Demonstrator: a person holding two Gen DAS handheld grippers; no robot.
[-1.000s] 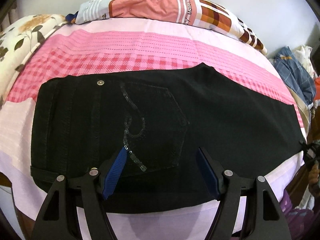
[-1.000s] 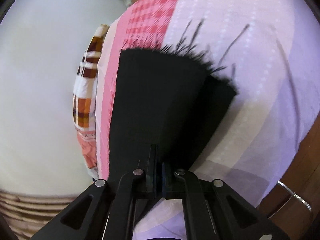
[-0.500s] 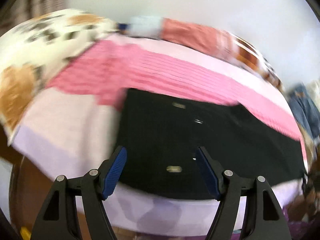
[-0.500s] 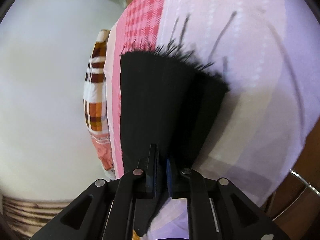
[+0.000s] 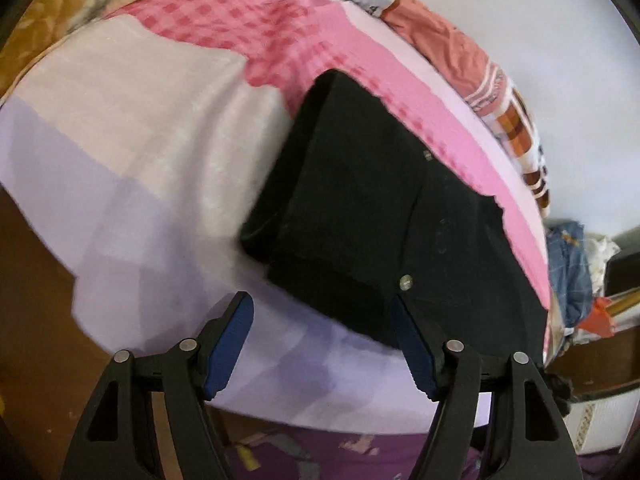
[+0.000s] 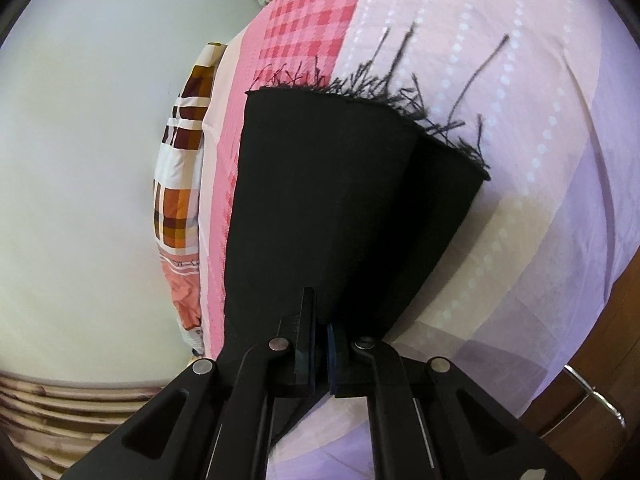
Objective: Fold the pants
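Black pants (image 5: 360, 208) lie flat across the pink and lilac bed sheet (image 5: 140, 160). My left gripper (image 5: 320, 300) hovers over the waistband corner near the bed's front edge. Its blue-padded jaws are closing, with the corner of the waistband between them and no pad pressing on it. In the right wrist view the two pant legs (image 6: 320, 200) run away from me to a frayed hem (image 6: 380, 96). My right gripper (image 6: 320, 320) is shut on the leg fabric close to the near edge.
A checked and salmon blanket (image 5: 460, 52) lies along the wall at the back of the bed. A floral pillow (image 5: 48, 12) sits at the far left. A pile of clothes (image 5: 568, 264) is off the right end. The wooden bed frame (image 6: 592, 336) borders the mattress.
My left gripper has swung from over the back pocket to the waistband end and rolled, with its jaws a little narrower. The right gripper has kept its grip and place.
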